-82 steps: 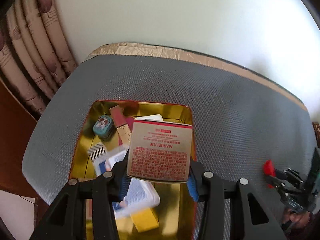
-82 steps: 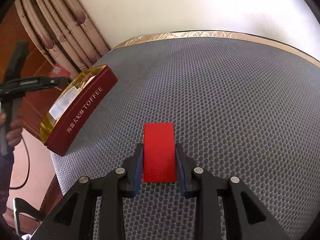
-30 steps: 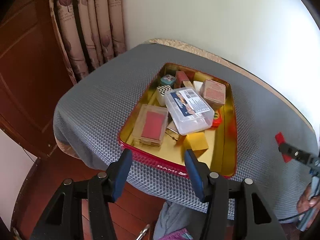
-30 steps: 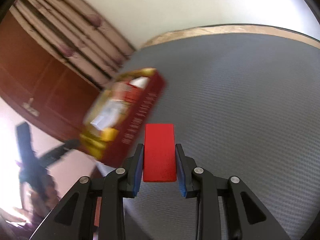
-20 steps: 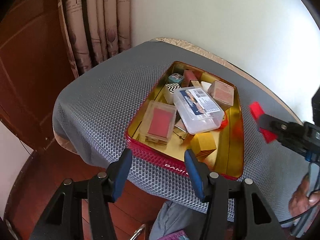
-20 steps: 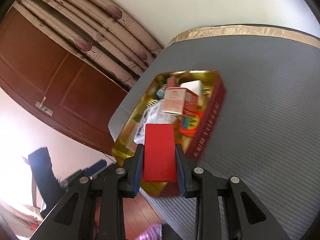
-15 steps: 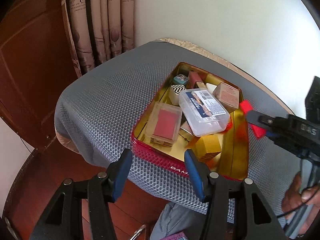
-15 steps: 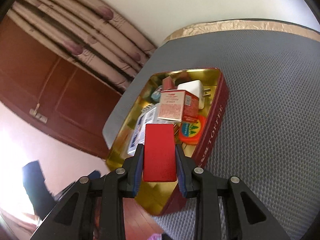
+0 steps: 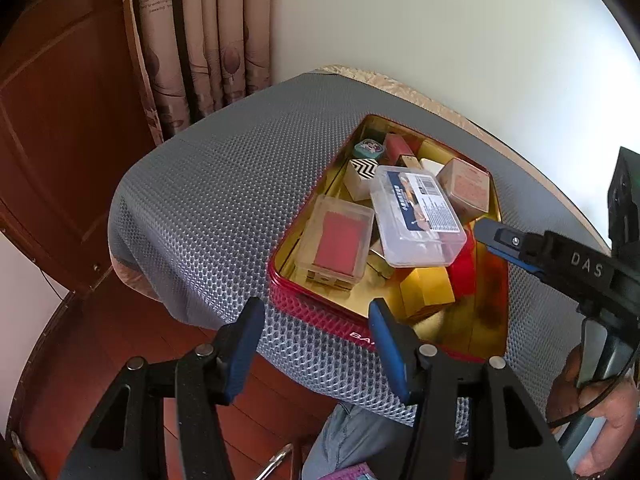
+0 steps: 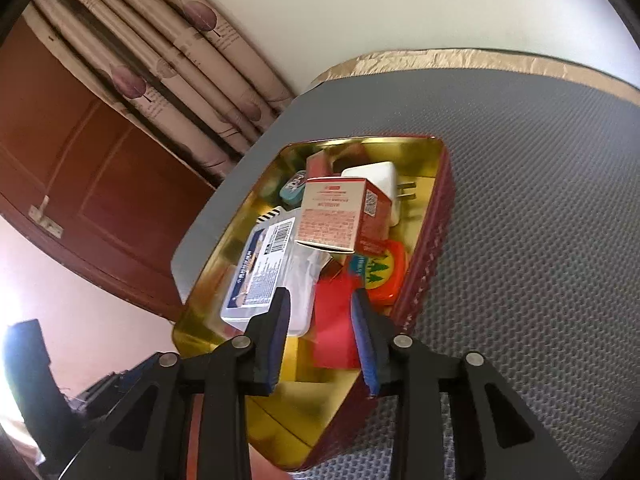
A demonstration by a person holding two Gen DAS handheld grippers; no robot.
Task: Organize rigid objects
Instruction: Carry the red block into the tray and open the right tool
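Red-walled toffee tin (image 9: 320, 312) with gold interior, seated on the grey mesh mat (image 9: 208, 184) of a table by a patterned curtain (image 9: 200, 40) and a white wall.

Contents, left wrist view: clear lidded case with a barcode label (image 9: 416, 216) lying across the heap; small clear box holding a red card (image 9: 340, 240) beside the left wall; pink printed carton (image 9: 466, 188); black-and-white zigzag block (image 9: 362, 172); teal cartoon tin (image 9: 368, 148) in the far corner; yellow block (image 9: 428, 292) near the front wall. Right wrist view adds a white plug adapter (image 10: 380, 184) and a round orange tin with green trees (image 10: 378, 272).

Red block (image 10: 334, 320): inside the tin, tilted between the clear case and the right wall, blurred.

Right gripper (image 10: 320, 320): over the tin, jaws just been opening; the block lies between them, pads clear of it.

Left gripper (image 9: 316, 320): parted, holding nothing, short of the tin's front wall.
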